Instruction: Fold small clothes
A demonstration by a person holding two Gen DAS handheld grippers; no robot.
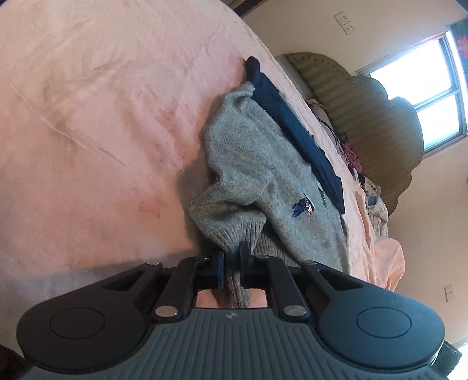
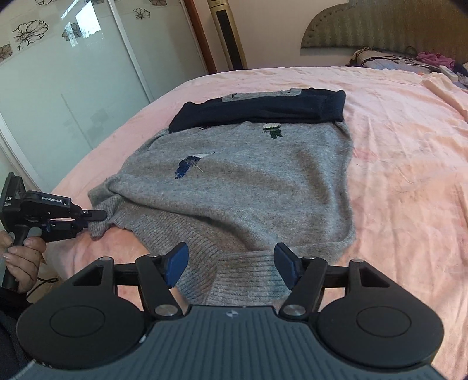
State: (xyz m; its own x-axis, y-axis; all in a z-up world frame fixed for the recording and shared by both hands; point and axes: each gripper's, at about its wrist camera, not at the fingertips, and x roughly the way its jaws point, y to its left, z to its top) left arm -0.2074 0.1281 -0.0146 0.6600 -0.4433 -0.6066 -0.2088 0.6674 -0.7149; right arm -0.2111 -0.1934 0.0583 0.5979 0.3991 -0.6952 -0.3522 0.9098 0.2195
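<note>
A grey knit sweater with a blue bird motif lies on the pink bed sheet; it also shows in the left wrist view. A folded dark navy garment lies on its far part, and shows in the left wrist view. My left gripper is shut on the sweater's ribbed edge; it also shows in the right wrist view at the sweater's left corner. My right gripper is open, its jaws on either side of the ribbed hem at the near edge.
A woven headboard stands at the far end of the bed with loose clothes piled beneath it. Sliding glass doors are on the left. A window is beyond the headboard.
</note>
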